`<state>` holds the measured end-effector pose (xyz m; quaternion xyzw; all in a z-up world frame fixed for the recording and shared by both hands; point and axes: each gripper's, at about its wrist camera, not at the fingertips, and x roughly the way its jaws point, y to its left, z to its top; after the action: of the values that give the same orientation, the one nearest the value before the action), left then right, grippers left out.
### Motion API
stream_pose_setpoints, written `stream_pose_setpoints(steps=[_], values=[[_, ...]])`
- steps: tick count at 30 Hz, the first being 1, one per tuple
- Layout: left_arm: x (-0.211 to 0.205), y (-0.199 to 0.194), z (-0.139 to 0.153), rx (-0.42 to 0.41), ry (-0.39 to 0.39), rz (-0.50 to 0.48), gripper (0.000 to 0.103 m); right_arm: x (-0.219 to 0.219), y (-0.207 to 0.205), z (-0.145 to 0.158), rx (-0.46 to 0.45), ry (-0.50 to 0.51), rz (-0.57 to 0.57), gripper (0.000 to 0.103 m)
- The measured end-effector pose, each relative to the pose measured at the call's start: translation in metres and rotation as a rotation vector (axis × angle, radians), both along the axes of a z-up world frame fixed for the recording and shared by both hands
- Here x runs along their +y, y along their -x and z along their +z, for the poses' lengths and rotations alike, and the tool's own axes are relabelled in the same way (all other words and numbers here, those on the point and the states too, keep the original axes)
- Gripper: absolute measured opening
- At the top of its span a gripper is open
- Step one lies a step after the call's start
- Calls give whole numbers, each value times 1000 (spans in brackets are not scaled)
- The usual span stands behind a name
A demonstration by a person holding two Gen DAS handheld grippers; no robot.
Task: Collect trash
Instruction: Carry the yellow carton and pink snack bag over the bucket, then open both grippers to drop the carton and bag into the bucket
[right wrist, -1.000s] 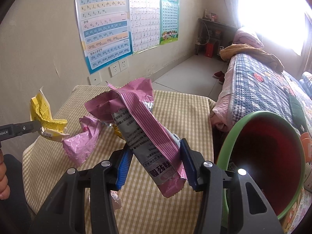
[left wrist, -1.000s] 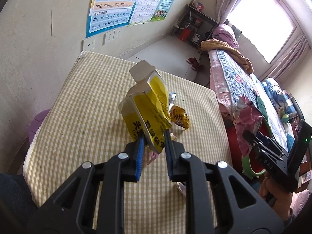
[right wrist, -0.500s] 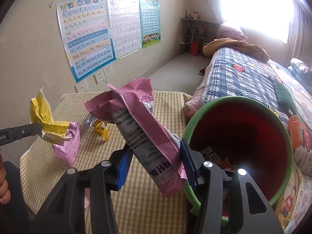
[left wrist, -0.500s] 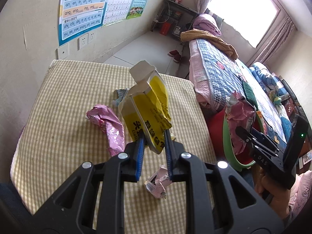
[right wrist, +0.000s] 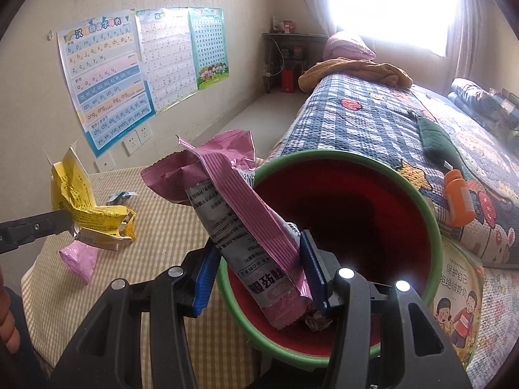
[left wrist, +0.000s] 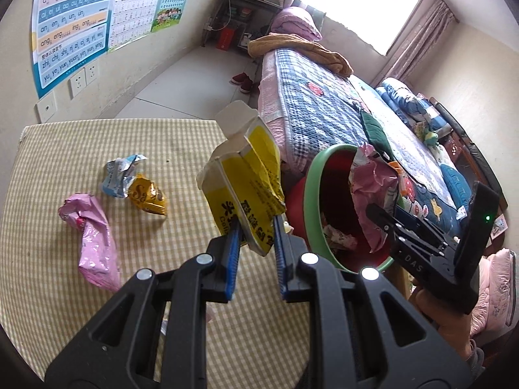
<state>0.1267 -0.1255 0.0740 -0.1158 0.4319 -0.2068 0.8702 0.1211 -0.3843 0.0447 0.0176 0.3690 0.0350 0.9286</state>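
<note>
The left gripper [left wrist: 254,243] pinches a torn yellow box [left wrist: 243,175] above the table's [left wrist: 58,142] right edge. The right gripper [right wrist: 259,267] squeezes a pink wrapper [right wrist: 233,201] over the green-rimmed red bin [right wrist: 418,194] beside that edge. Three more wrappers lie near the table's left edge.

We see a yellow carton [left wrist: 246,181] with black print and a pink wrapper [right wrist: 246,227] with a grey printed panel. The bin [right wrist: 431,227] is red inside with a green rim. The counter [left wrist: 65,149] wears a tan-and-cream check. The bed quilt [right wrist: 366,120] is blue-and-white plaid.
</note>
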Motion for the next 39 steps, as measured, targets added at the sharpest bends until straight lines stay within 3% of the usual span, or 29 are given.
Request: stream_pose_setpoints(steps=[18,33,35,38,39], values=[[-89,-11,-1,-3,16,-203,19,-66,13,-17,23,-40,-138,47],[-131,-20,-18,43,-16,-244,21,-98,21,-28,37,-67,-197,53],[-129,-20,-18,42,-15,-234,38,-99,21,-28,39,-66,-198,54],[-122,-20,-16,29,-4,-199,64,-99,22,-27,33,-67,-202,65],[-118,-21,-15,25,0,-184,67,-99,22,-27,31,-65,-205,69]])
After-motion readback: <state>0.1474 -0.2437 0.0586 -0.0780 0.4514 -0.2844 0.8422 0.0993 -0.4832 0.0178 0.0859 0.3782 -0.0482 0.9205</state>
